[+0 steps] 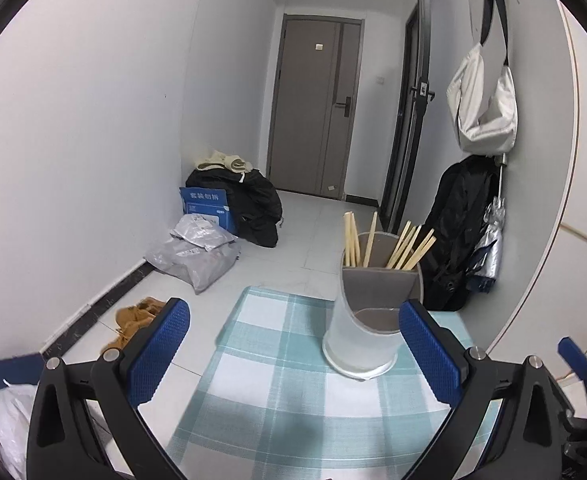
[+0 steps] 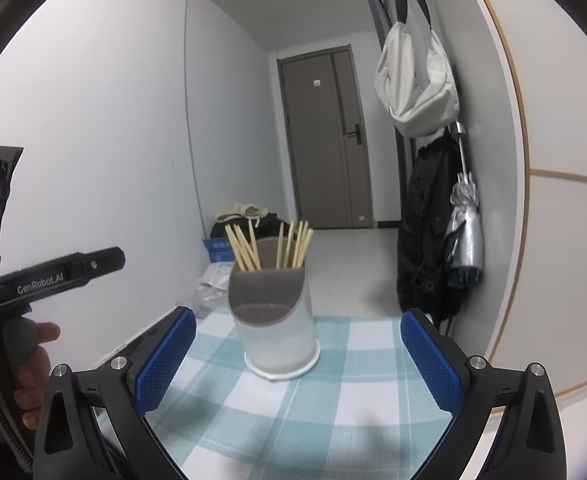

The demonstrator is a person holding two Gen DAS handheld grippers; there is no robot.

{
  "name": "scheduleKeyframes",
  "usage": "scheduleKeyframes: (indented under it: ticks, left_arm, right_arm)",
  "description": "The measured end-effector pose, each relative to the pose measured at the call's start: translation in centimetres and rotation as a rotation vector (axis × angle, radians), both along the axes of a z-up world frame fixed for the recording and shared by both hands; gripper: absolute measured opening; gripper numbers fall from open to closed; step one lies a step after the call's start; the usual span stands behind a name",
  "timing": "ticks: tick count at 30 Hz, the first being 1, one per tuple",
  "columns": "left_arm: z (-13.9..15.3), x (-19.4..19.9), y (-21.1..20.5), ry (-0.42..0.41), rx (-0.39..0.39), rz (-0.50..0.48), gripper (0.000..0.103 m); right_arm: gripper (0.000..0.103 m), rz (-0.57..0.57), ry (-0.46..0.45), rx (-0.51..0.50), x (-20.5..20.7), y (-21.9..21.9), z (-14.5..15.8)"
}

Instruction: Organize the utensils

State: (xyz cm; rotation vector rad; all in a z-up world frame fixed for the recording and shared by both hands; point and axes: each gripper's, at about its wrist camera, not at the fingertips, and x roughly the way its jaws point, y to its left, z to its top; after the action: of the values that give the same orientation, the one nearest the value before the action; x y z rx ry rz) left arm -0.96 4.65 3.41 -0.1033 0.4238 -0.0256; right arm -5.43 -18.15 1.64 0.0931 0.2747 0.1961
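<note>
On the checked desk point(image 2: 333, 380), the holder point(image 2: 279, 340) with chopsticks point(image 2: 293, 242) stands ahead of both released, empty claws point(image 1: 293, 356) point(image 2: 297, 360); nothing between.

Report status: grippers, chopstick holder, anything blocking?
Left gripper open, empty. Right gripper open, empty. Chopsticks upright in holder on checked cloth. Nothing blocking.

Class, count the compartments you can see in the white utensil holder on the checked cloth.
2. The utensil holder has a tall rear compartment holding wooden chopsticks, and a lower front compartment, which appears empty. Further divisions may be hidden.
</note>
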Motion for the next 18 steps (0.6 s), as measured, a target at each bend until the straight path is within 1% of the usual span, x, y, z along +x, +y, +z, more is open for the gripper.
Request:
scheduleKeyframes:
  ticks: [3,5,8,10,13,18]
  left_arm:
    - [-1.0,0.1,-0.4,0.006,0.040,0.003,0.102]
    - [-1.5,0.3,-0.3,0.018,0.045,0.014,0.102]
    - [-2.1,0.4,-0.1,0.037,0.023,0.015,0.102]
    - [-2.4,0.6,-0.1,0.042,0.028,0.018,0.102]
    - [-2.9,0.7,0.1,0.051,0.030,0.023,0.102]
    - [-3.4,1.6,0.8,0.103,-0.018,0.032,0.102]
  right_arm:
    - [0.103,0.002,0.013,-0.008,0.1,0.3,-0.7]
    - [0.103,0.005,0.016,-0.014,0.3,0.5,-1.1]
    - [0.103,0.009,0.030,-0.022,0.5,0.9,-1.5]
    - [0.103,0.002,0.041,-0.026,0.7,1.0,-1.9]
    - [0.103,-0.007,0.069,-0.003,1.1,0.7,-2.4]
    - [0.103,-0.007,0.080,-0.007,1.2,0.8,-2.7]
